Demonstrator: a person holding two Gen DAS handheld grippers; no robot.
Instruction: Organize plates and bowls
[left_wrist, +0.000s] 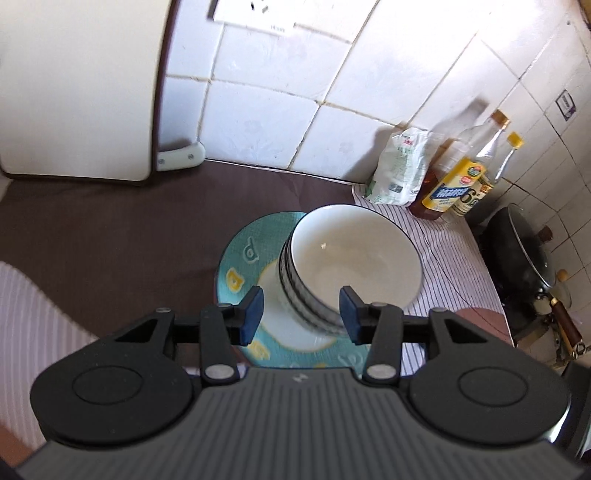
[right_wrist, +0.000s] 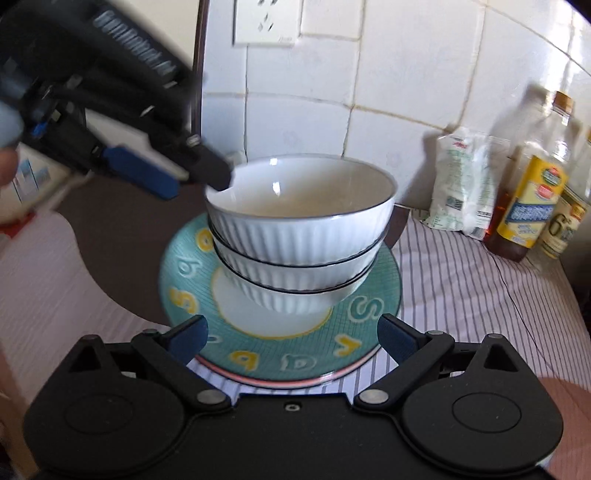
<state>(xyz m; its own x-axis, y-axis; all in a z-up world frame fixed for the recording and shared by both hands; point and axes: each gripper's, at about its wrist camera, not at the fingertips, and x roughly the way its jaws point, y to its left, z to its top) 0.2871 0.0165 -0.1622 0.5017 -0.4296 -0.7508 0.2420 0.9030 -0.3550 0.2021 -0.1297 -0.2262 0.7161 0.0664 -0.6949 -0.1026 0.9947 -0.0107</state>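
Observation:
A stack of three white ribbed bowls (right_wrist: 299, 229) sits on a teal plate (right_wrist: 280, 354) with yellow and white letters, itself on another plate with a red rim. In the left wrist view the bowls (left_wrist: 351, 254) and teal plate (left_wrist: 243, 254) lie just ahead. My left gripper (left_wrist: 301, 314) is open, its pads either side of the stack's near lower wall; in the right wrist view it (right_wrist: 184, 173) hovers by the top bowl's left rim. My right gripper (right_wrist: 291, 339) is open and empty, low over the plate's near edge.
A striped cloth (right_wrist: 480, 295) covers the brown counter (left_wrist: 110, 229). A white bag (right_wrist: 461, 181) and oil bottles (right_wrist: 532, 184) stand at the tiled wall on the right. A black wok (left_wrist: 524, 247) sits far right. A white appliance (left_wrist: 74, 88) stands at the left.

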